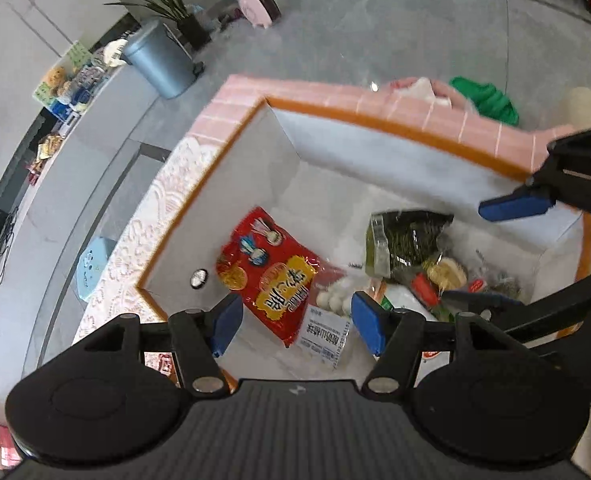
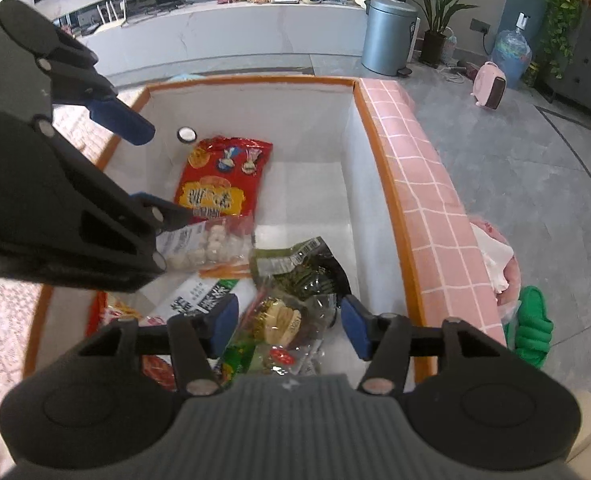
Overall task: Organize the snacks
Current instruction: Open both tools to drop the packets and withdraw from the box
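Lying flat on the floor of the white-lined storage box [image 2: 379, 148], the red snack bag [image 2: 225, 178] and dark crinkly packets [image 2: 299, 272] are judged light, soft and slippery. Both the left gripper [image 1: 293, 322] and the right gripper [image 2: 289, 326] are held spread and empty above them. A pinch at a sealed edge is advised.

Both tongs point steeply downward, side by side. The left tongs [image 1: 295, 320] stand with blue pads wide apart, nothing pinched between them. The right tongs [image 2: 289, 326] (also black-framed) are likewise parted, their pads pressing on nothing.
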A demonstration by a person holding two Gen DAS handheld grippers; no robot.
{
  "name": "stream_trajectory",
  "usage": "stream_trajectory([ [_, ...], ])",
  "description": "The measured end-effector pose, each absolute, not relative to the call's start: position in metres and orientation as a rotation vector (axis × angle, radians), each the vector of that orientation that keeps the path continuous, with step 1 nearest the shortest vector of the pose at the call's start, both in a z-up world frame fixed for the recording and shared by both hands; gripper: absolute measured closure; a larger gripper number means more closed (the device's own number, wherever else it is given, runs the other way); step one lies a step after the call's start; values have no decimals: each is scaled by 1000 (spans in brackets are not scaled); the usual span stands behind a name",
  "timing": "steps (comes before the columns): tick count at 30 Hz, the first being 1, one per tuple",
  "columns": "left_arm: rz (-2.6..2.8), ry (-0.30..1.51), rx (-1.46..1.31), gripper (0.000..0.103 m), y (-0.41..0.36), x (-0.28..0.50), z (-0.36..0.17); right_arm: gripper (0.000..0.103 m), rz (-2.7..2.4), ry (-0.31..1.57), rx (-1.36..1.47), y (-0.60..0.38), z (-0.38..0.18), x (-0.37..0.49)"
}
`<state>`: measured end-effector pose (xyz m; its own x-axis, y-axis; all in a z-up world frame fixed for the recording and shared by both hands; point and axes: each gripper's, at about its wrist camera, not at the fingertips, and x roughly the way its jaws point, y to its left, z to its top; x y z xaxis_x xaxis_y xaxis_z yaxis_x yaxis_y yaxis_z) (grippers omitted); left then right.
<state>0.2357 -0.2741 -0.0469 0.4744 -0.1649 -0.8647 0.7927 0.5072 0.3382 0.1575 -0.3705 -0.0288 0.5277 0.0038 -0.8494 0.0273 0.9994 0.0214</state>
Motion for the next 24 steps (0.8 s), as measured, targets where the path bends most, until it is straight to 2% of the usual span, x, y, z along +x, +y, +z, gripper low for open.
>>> stream_trajectory([
  [3, -675, 846, 763, 30, -264, 234, -31, 39, -19, 981, 51, -371, -16, 151],
  [7, -677, 799, 647, 30, -244, 226, -10, 37, -21, 924, 70, -367, -2, 141],
  [12, -652, 751, 524, 30, -210, 212, 9, 25, -25, 829, 83, -355, 15, 127],
  [19, -596, 718, 305, 29, -150, 194, 29, 14, -7, 700, 151, -330, 37, 103],
  [20, -583, 705, 274, 29, -140, 191, 31, 8, -8, 684, 172, -326, 39, 100],
  [24, -511, 649, 170, 23, -103, 179, 34, 3, -9, 610, 198, -306, 47, 89],
])
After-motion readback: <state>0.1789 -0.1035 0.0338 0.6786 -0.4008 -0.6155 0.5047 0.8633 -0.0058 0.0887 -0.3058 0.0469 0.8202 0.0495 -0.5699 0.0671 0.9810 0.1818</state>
